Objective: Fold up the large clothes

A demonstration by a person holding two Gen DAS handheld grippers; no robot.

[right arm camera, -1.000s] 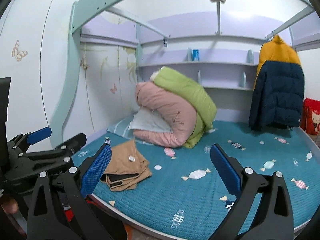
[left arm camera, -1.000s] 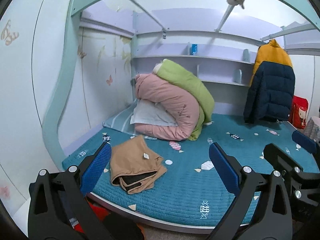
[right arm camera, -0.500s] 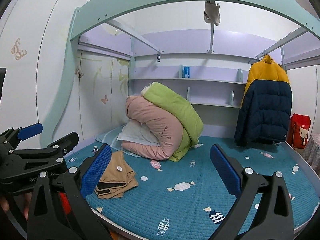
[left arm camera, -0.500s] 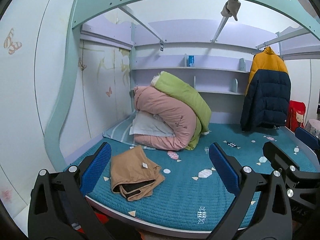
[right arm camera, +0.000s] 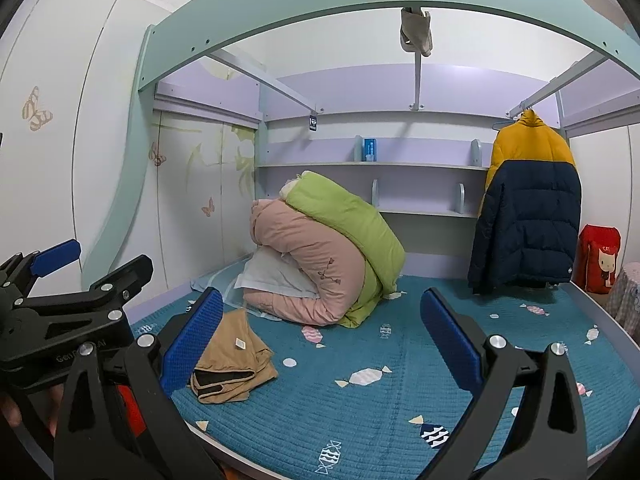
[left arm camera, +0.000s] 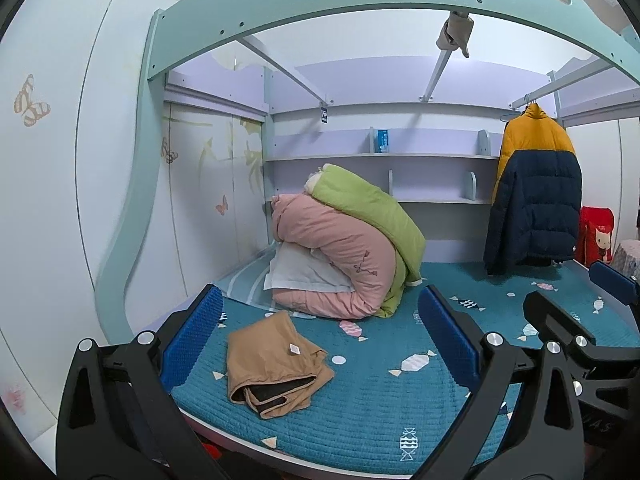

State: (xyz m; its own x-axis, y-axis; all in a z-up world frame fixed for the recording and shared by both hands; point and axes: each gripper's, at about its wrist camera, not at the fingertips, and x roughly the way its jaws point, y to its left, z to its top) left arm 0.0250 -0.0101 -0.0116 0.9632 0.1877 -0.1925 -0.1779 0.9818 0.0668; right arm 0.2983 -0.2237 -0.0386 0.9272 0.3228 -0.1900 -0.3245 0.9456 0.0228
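Note:
A folded tan garment (left arm camera: 272,364) with a dark lining lies near the front left edge of the blue bed (left arm camera: 400,420); it also shows in the right wrist view (right arm camera: 232,364). My left gripper (left arm camera: 320,340) is open and empty, held in the air in front of the bed, well back from the garment. My right gripper (right arm camera: 320,340) is open and empty too, to the right of the left one. The left gripper shows at the left of the right wrist view (right arm camera: 72,304).
Rolled pink (left arm camera: 332,264) and green (left arm camera: 372,216) quilts lie at the back of the bed. A yellow and navy puffer jacket (left arm camera: 536,200) hangs at the right. A red bag (left arm camera: 596,236) stands beyond it. The teal bunk frame (left arm camera: 360,4) arches overhead.
Both grippers have pulled back and up from the bed; more of the bunk frame shows above. The tan garment lies as before. Both stay open.

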